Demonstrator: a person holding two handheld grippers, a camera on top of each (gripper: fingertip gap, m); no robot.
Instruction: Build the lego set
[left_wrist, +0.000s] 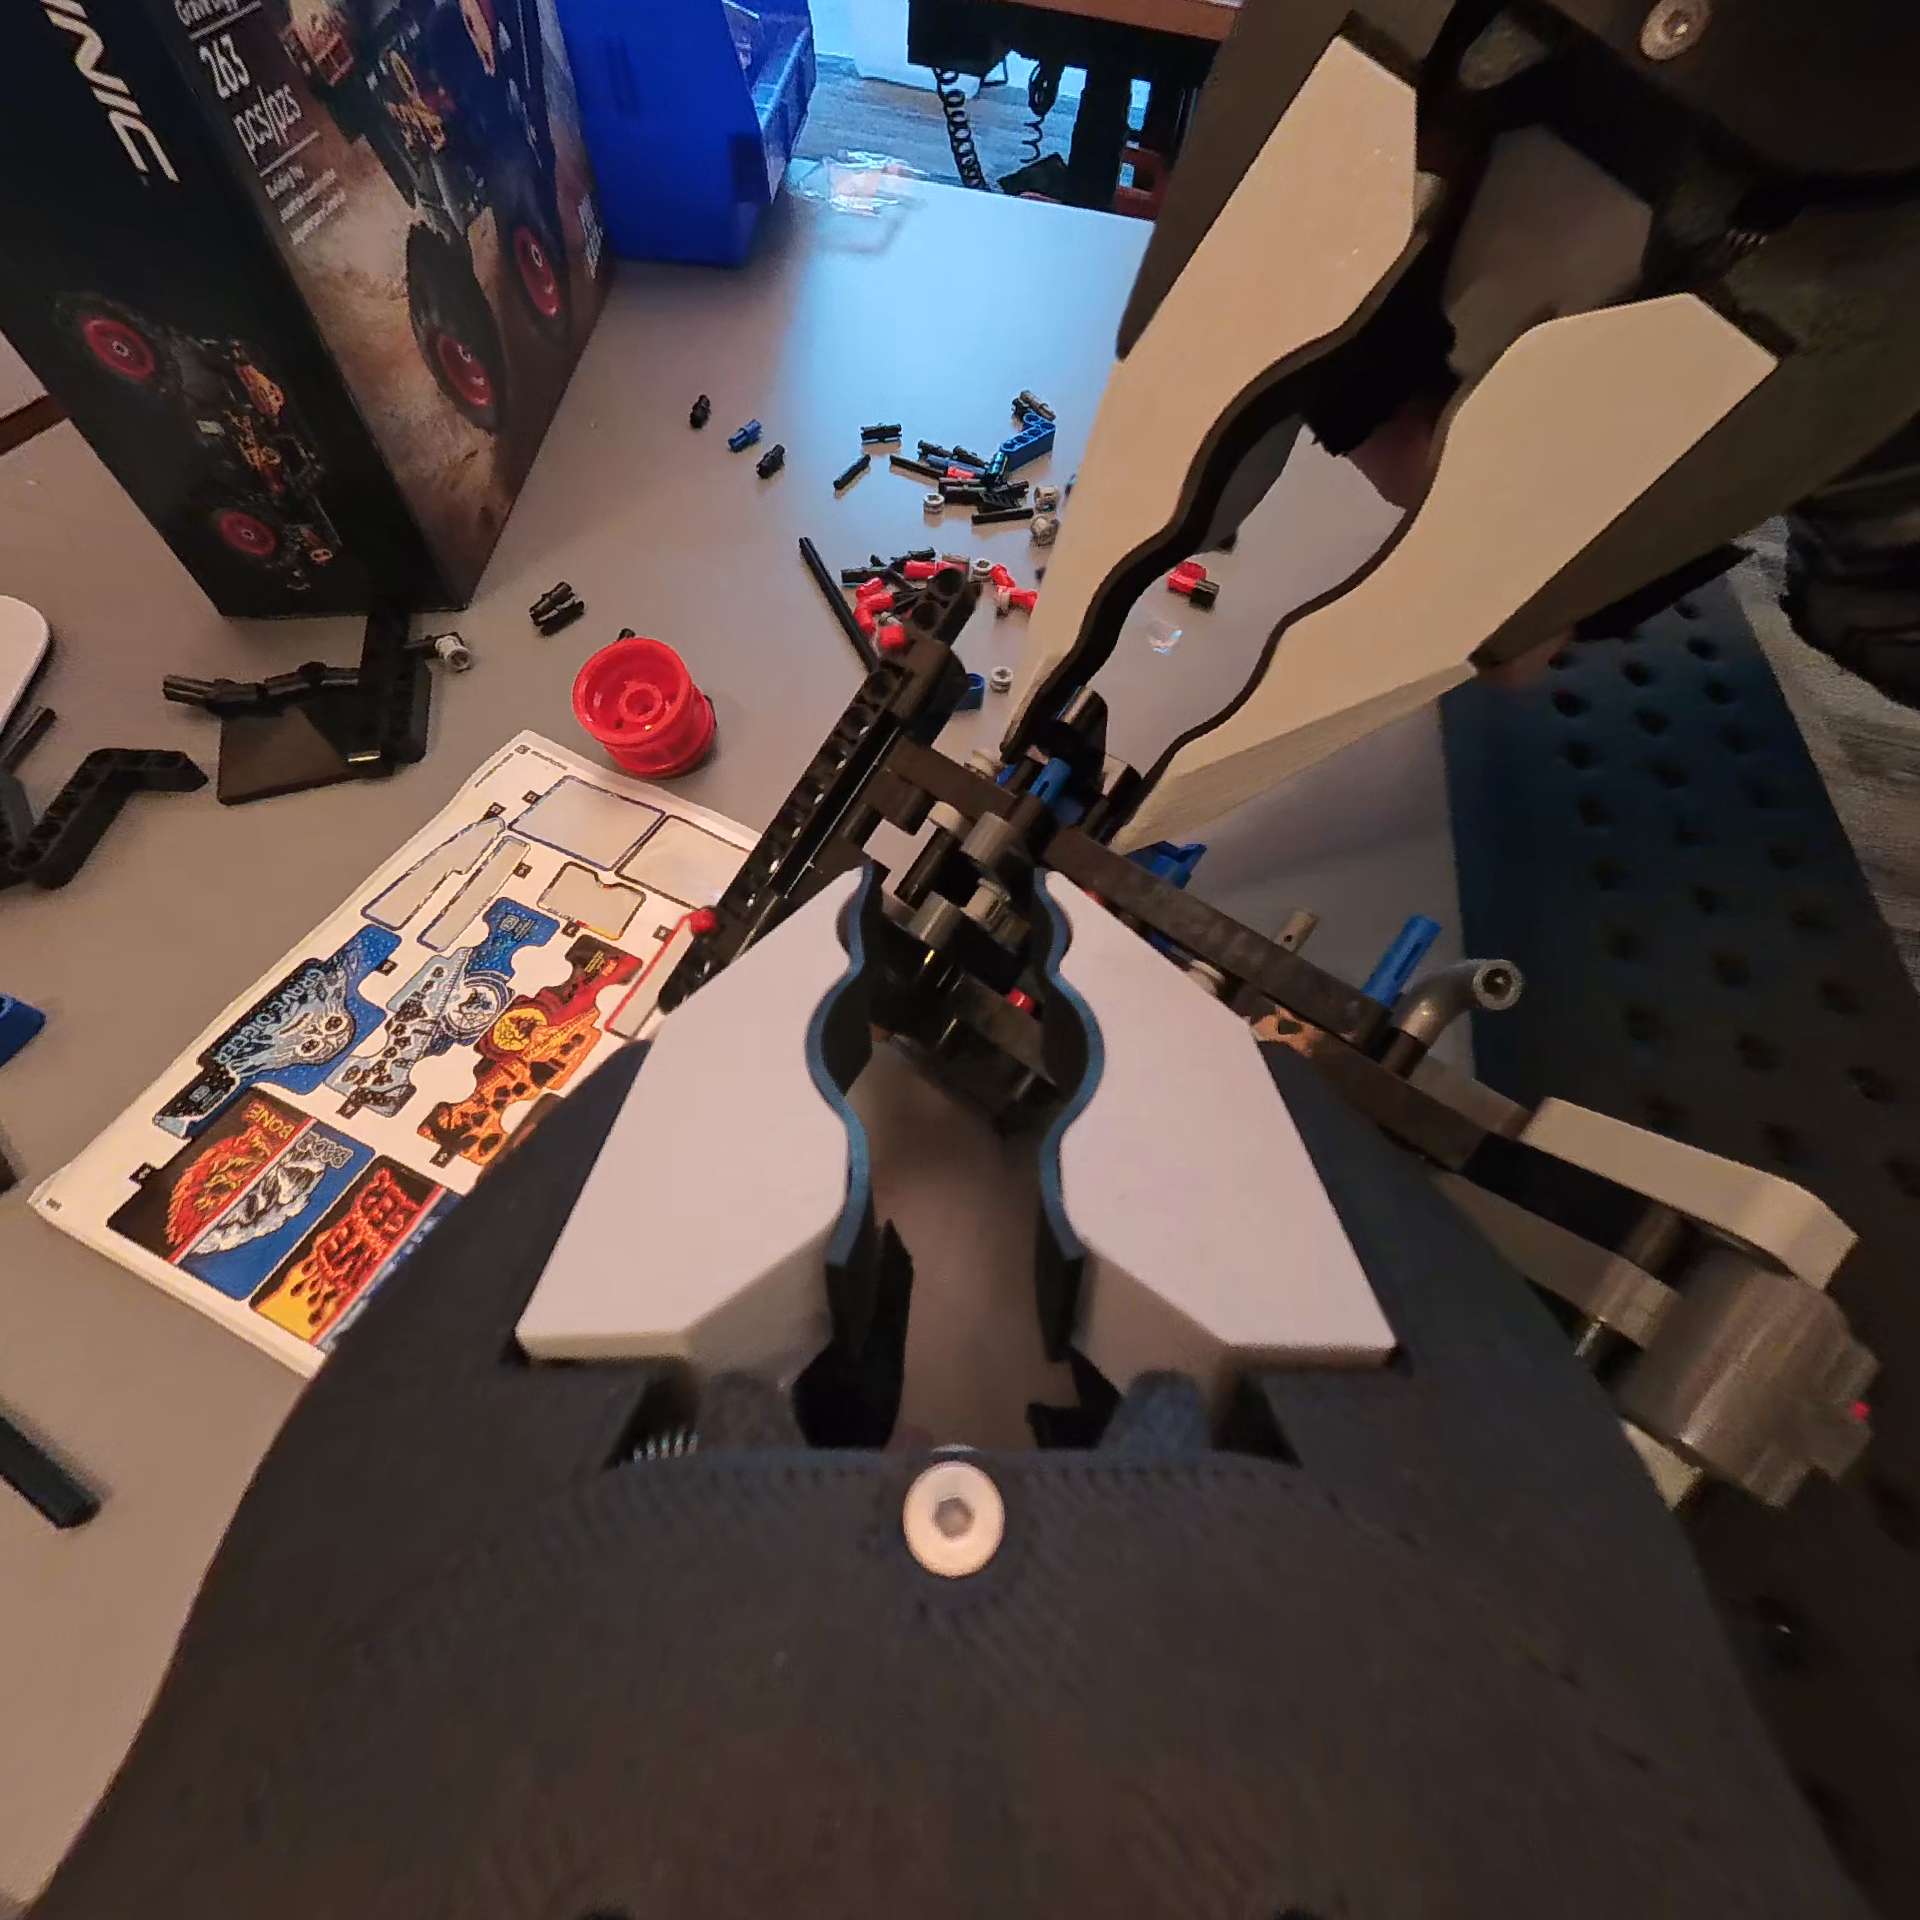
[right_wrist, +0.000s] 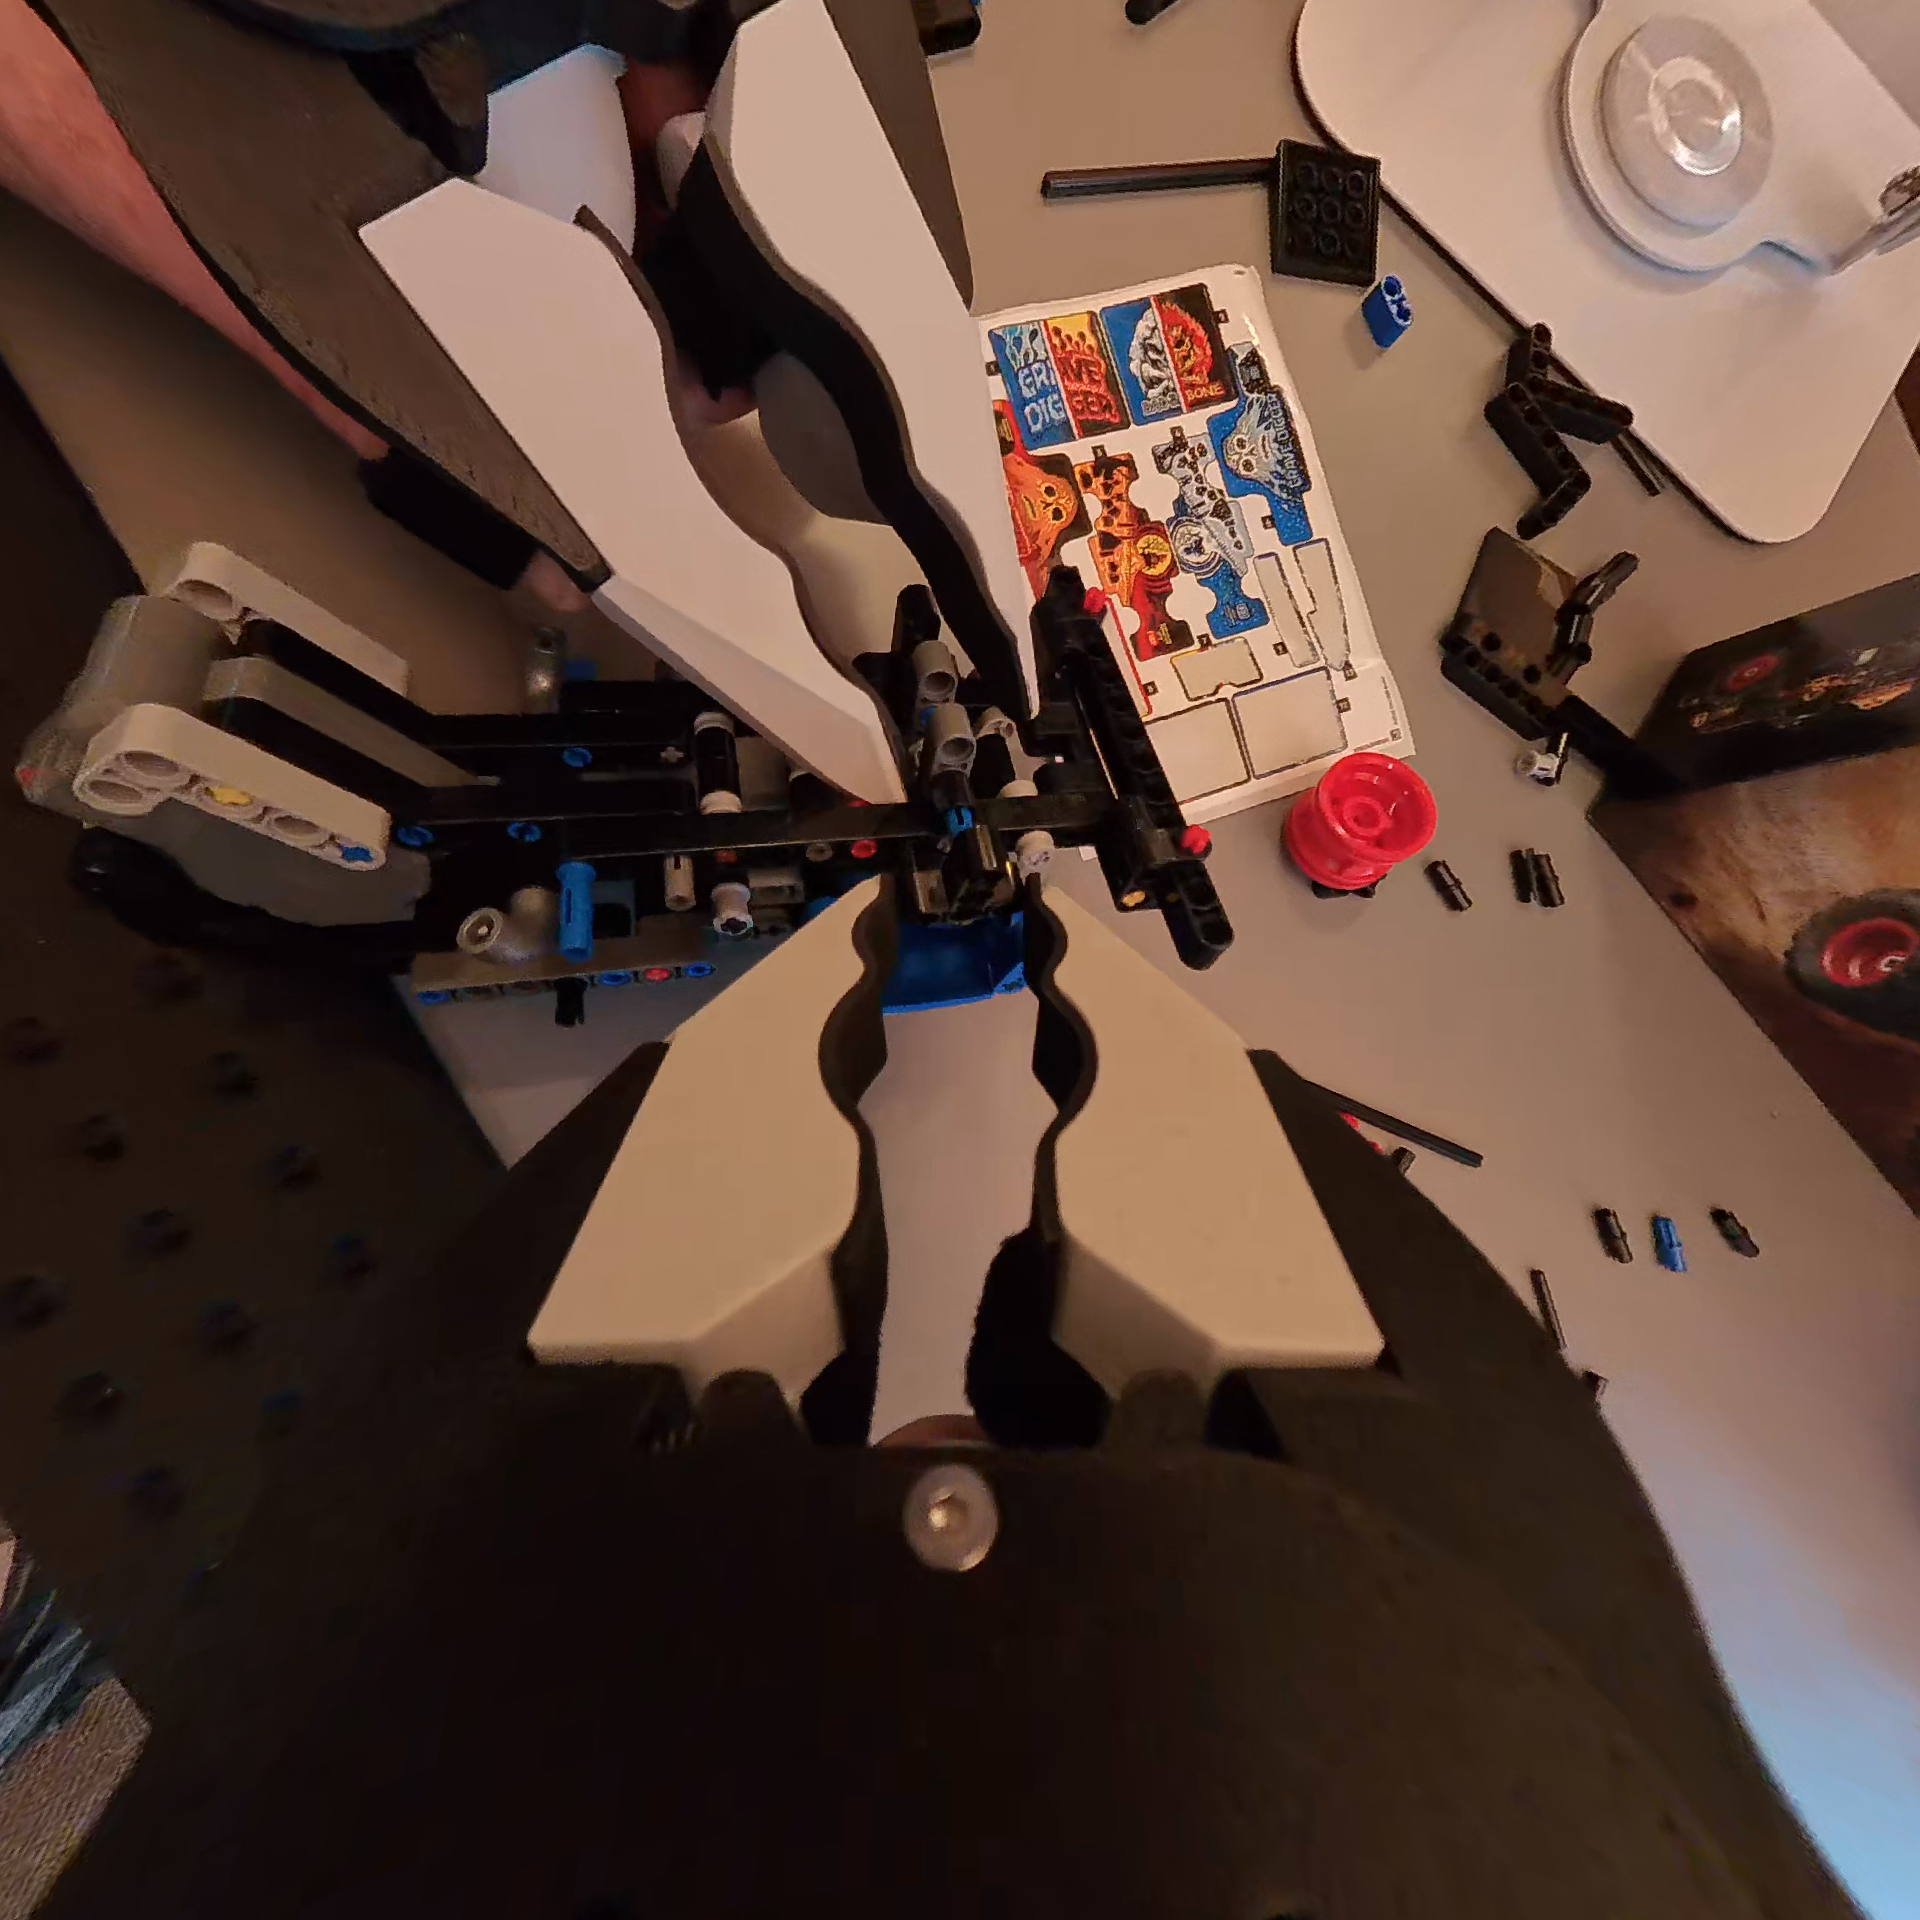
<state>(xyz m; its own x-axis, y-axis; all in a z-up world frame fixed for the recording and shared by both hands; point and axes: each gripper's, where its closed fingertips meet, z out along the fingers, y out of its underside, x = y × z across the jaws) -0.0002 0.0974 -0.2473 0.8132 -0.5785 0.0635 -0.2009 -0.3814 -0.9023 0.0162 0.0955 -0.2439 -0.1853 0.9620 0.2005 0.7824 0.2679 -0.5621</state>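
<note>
I see my half-built black chassis lying lengthwise on the grey table, white beams at one end, a black crossbeam at the other.

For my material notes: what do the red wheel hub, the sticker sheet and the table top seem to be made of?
Red wheel hub: most likely moulded plastic, glossy, with soft highlights on its rim and crisp spokes.
Sticker sheet: printed paper or film on a white backing, flat and thin, with a slight sheen.
Table top: smooth grey surface, matte, perhaps laminate; the pictures leave it open.
</note>
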